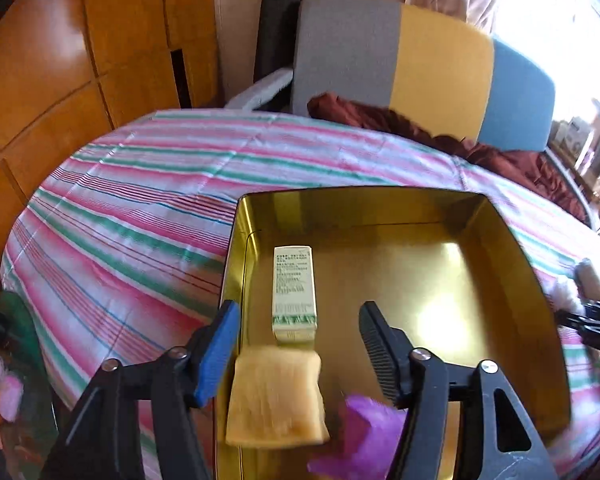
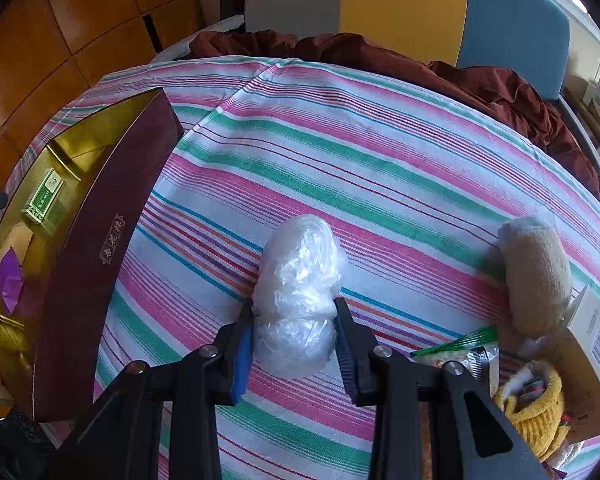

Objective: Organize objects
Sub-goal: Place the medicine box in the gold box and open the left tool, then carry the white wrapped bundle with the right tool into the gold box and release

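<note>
Left gripper over the near end of the gold tin, jaws well apart and closed on nothing. Tan sponge-like block between the blue left pad and the black ribbed right pad — blurred, close beside the blue pad, clear of the black one; whether resting on the tin floor or in the air cannot be told. Just beyond it, a pale green-printed carton lying flat in the tin, long side running away from the camera. Purple crumpled piece at the near right, partly behind the right finger.

Right gripper clamped on a bundle of clear plastic wrap, pads pressed into both flanks so the bundle pinches at the waist — far part bulging beyond the fingertips, above the striped bedsheet. Tin to the left in this view, maroon outside, gold inside. Beige rolled sock lying well apart to the right, yellow knitted item nearer the camera beside a cardboard box.
</note>
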A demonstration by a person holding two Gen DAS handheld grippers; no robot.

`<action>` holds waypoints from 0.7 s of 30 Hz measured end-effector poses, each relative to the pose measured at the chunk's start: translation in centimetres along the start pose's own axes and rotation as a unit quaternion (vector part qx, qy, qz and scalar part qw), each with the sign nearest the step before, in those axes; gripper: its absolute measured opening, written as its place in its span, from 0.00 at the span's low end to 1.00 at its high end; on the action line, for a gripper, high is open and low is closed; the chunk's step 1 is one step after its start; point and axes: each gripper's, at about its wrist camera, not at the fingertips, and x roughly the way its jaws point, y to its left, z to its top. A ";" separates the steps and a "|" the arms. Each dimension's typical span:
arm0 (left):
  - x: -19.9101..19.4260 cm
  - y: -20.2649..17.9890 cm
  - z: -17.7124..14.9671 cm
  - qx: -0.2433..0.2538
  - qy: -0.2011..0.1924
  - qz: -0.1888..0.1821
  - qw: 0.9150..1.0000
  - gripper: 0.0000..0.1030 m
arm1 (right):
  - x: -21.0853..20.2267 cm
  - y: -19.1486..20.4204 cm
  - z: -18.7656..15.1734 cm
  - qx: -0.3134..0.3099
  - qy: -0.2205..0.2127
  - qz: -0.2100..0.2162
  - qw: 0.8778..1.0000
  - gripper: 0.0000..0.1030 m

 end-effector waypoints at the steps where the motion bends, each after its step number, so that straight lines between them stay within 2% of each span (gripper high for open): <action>1: -0.8 0.0 -0.4 0.001 -0.010 -0.002 1.000 0.62 | 0.0 0.1 0.0 -0.001 -0.001 -0.002 1.000 0.34; 4: -3.0 0.1 -1.9 0.007 -0.035 -0.007 0.999 0.62 | 0.0 0.3 -0.1 -0.002 -0.001 -0.010 1.000 0.34; 8: -4.7 0.2 -3.3 0.014 -0.049 -0.008 0.999 0.64 | 0.0 0.6 0.0 0.002 0.002 -0.024 1.000 0.34; 14: -5.7 0.7 -4.7 0.008 -0.056 -0.016 0.998 0.67 | -0.5 1.2 0.3 0.039 0.009 -0.038 0.998 0.34; 18: -5.5 1.1 -5.4 -0.001 -0.053 -0.019 0.998 0.67 | -2.5 2.8 1.2 0.049 -0.022 -0.035 0.998 0.34; 21: -5.3 1.8 -5.8 -0.011 -0.049 -0.020 0.999 0.67 | -4.2 4.4 2.1 0.048 -0.045 -0.015 0.998 0.34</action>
